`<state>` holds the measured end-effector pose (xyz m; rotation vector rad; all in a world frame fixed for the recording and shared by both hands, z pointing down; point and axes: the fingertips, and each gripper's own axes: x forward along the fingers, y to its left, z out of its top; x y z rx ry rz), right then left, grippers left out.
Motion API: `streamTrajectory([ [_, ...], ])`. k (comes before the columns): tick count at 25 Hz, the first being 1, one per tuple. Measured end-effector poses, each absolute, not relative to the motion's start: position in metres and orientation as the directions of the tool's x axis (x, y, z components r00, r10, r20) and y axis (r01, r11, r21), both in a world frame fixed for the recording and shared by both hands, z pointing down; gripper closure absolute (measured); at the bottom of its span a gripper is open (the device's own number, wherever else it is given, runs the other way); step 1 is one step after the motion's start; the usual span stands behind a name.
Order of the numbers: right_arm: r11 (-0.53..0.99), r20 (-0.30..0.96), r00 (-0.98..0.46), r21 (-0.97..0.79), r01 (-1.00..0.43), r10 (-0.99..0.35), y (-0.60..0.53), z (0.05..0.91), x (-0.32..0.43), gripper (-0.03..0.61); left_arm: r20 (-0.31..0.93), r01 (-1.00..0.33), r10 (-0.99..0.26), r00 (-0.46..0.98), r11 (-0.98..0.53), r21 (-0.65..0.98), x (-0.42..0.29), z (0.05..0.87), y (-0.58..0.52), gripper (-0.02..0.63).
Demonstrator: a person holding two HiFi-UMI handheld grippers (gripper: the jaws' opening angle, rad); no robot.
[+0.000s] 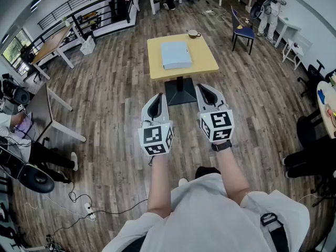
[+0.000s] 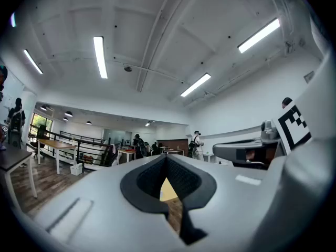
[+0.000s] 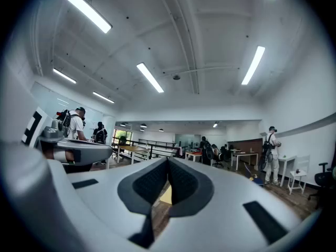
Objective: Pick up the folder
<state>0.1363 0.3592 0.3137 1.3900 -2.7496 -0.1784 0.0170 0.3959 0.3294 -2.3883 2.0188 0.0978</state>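
Note:
A pale blue folder (image 1: 175,54) lies flat in the middle of a small yellow table (image 1: 205,61) ahead of me in the head view. My left gripper (image 1: 157,100) and right gripper (image 1: 206,91) are held side by side, level, well short of the table, over the wooden floor. Both have their jaws shut with nothing between them. In the left gripper view a sliver of the yellow table (image 2: 167,190) shows through the jaws' notch; the right gripper view shows the same table (image 3: 166,195) that way.
A cup (image 1: 193,33) stands at the table's far edge. A blue chair (image 1: 242,29) is at the back right, desks (image 1: 50,45) and a railing at the left. A person (image 1: 270,8) stands far right; another sits at the left edge (image 1: 23,140). Cables lie on the floor (image 1: 86,209).

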Motion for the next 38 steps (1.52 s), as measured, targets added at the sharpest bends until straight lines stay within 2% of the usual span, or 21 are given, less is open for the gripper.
streamTrajectory([
  [5,0.554,0.012,-0.555,0.061,-0.830,-0.832,0.321,0.328,0.130,0.566,-0.025,-0.983,-0.982,0.185,-0.186,0.010,0.008,0.342,0.362,0.604],
  [11,0.583,0.006,-0.583,0.025,-0.812,-0.813,0.252,0.338,0.108,0.566,-0.019,-0.982,-0.982,0.185,-0.186,0.030,-0.006,0.341,0.292,0.604],
  [16,0.585,-0.055,-0.583,-0.033,-0.810,-0.811,0.151,0.321,0.118,0.566,-0.029,-0.976,-0.976,0.216,-0.215,-0.044,0.011,0.324,0.205,0.604],
  [21,0.585,-0.101,-0.579,-0.058,-0.809,-0.809,0.075,0.313,0.124,0.566,-0.036,-0.984,-0.985,0.171,-0.169,-0.052,-0.003,0.323,0.133,0.604],
  [29,0.610,0.061,-0.623,-0.148,-0.778,-0.780,-0.009,0.387,0.107,0.566,0.105,-0.985,-0.979,0.174,-0.175,0.002,-0.018,0.383,0.036,0.604],
  [38,0.627,0.110,-0.634,-0.092,-0.773,-0.766,-0.146,0.394,0.037,0.566,0.088,-0.970,-0.967,0.240,-0.236,0.051,-0.076,0.389,-0.120,0.604],
])
